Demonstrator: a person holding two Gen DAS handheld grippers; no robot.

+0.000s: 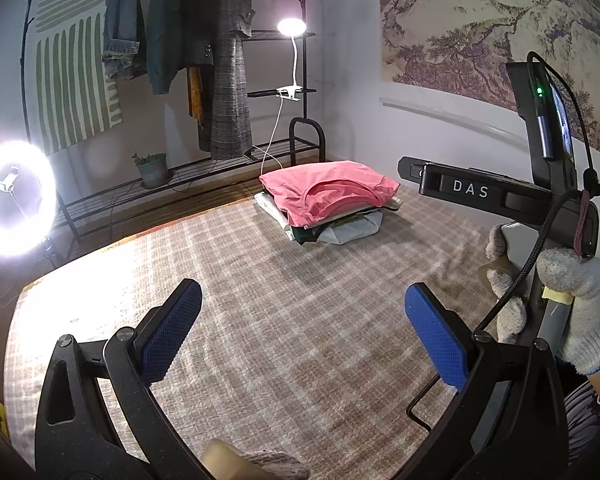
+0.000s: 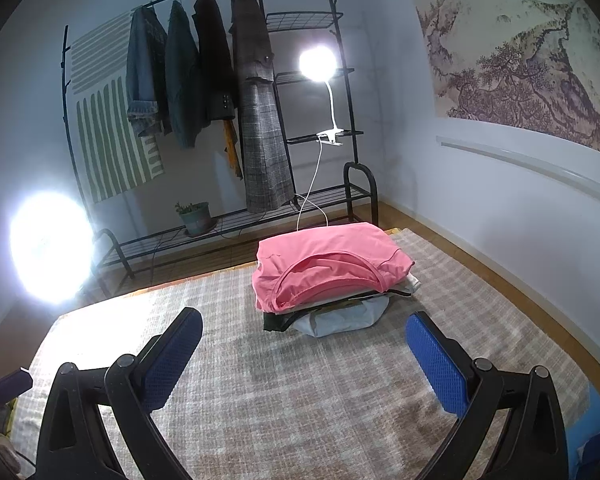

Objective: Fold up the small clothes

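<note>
**Trainee:** Which step am I at?

**Instructor:** Between garments, as far as this moment shows. Your left tool (image 1: 303, 334) hovers over bare checked blanket (image 1: 260, 300), blue pads spread wide, nothing between them. Your right tool (image 2: 304, 360) hovers likewise, jaws wide apart and empty.

**Trainee:** Where are the clothes?

**Instructor:** In one stack (image 2: 332, 288) toward the far edge of the bed, near its far right corner. The pink shirt (image 2: 324, 268) lies folded on top, neckline facing you. Under it sit a white layer, a dark garment (image 2: 274, 322) and a pale grey piece (image 2: 340, 322). In the left wrist view the same pink shirt (image 1: 328, 190) lies ahead and slightly right of your left tool, well apart from it.

**Trainee:** Is the pile finished?

**Instructor:** It looks so: the top fold is flat and square. No unfolded garment shows on the blanket in either view.

**Trainee:** So what does the next move call for?

**Instructor:** Probably fetching a fresh garment from outside the frame and spreading it flat on the open middle of the bed. Keep both tools open until they reach cloth. Note your gloved right hand (image 1: 572, 300) and its handle, close beside your left tool; give them room.
</note>
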